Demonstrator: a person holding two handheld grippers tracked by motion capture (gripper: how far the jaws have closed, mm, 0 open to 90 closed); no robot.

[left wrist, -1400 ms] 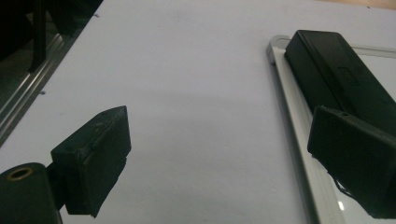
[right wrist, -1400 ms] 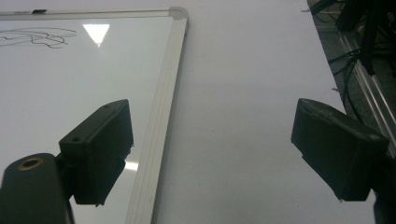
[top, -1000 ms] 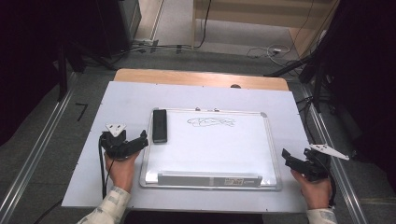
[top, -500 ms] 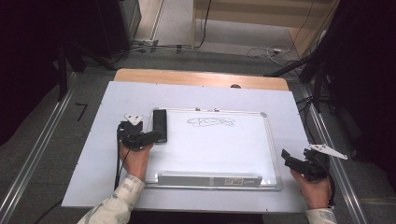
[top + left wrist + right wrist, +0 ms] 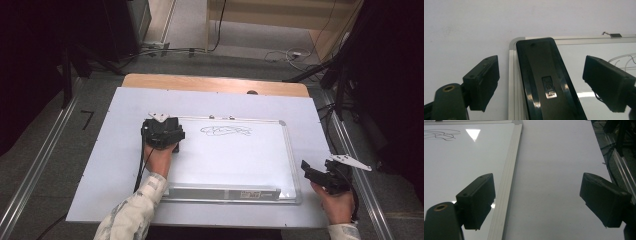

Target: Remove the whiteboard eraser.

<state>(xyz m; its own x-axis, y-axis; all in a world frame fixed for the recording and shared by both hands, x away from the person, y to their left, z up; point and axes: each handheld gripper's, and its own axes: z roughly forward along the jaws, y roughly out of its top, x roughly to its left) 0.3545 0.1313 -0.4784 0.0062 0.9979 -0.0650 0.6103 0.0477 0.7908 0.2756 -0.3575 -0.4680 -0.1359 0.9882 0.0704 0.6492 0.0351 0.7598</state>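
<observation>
Left tool [image 5: 541, 82] astride black eraser [image 5: 544, 77], near end cropped.

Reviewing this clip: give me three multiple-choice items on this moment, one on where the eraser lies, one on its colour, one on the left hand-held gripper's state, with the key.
1. Where does the eraser lie?
A. on the whiteboard's left edge
B. on the floor
C. by the right hand-held gripper

2. What colour is the eraser?
A. red
B. black
C. yellow

3. How do the left hand-held gripper's jaws stand?
A. clamped on a marker
B. fully shut, nothing between
C. apart, either side of the eraser

Key: A, it sits along the frame's left corner; B, its glossy body is black; C, gaps show on both sides, though the jaws have just been closing.
</observation>
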